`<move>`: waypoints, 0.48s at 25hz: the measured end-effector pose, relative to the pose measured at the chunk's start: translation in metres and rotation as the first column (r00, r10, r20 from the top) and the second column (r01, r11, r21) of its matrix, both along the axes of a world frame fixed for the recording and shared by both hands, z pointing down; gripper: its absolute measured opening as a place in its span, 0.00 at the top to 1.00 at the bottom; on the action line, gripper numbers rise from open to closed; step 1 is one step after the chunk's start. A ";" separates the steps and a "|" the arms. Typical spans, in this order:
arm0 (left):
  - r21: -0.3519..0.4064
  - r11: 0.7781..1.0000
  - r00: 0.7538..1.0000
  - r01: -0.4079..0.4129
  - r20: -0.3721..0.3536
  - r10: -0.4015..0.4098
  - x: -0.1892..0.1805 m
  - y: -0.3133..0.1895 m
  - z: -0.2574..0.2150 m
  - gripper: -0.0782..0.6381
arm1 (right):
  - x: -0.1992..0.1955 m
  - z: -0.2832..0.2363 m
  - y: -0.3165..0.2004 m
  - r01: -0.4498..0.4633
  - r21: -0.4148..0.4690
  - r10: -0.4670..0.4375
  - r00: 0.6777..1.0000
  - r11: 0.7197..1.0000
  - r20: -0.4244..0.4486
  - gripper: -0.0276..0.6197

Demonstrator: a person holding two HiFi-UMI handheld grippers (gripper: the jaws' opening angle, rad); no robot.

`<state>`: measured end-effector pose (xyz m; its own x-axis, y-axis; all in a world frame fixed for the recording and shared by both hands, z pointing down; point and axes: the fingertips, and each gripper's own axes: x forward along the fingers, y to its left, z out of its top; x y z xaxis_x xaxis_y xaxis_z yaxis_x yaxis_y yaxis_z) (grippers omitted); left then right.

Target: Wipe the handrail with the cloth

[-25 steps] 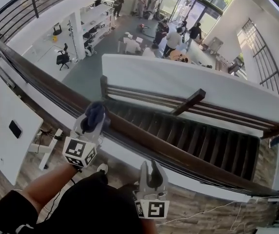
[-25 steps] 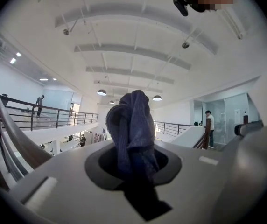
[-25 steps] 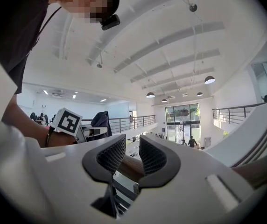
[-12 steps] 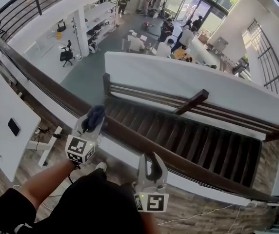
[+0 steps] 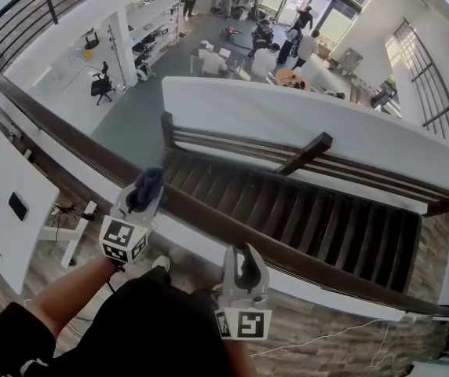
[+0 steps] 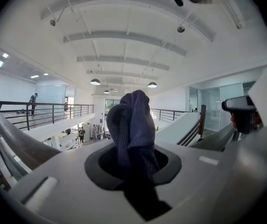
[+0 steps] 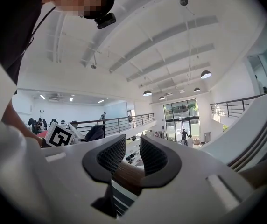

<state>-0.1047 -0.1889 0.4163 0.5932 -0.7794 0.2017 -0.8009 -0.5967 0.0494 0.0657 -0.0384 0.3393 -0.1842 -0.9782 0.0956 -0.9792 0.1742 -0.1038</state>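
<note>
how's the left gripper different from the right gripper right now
The left gripper is shut on a bunched dark blue cloth; the right gripper has its jaws apart and grips nothing. In the head view the left gripper's cloth-filled tip reaches the wooden handrail, while the right gripper's tip stops at the rail's near edge, further right along it. Both are white, carry a marker cube and point towards the handrail.
</note>
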 end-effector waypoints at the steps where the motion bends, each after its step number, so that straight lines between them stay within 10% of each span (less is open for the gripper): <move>1: -0.007 1.000 1.000 -0.008 -0.002 0.008 0.003 0.003 0.001 0.78 | 0.000 0.001 0.002 -0.003 -0.002 0.003 1.000 1.000 0.003 0.83; 12: -0.017 1.000 1.000 -0.007 0.030 0.008 0.023 0.014 0.001 0.78 | 0.018 0.003 0.017 0.006 -0.007 -0.006 1.000 1.000 0.017 0.83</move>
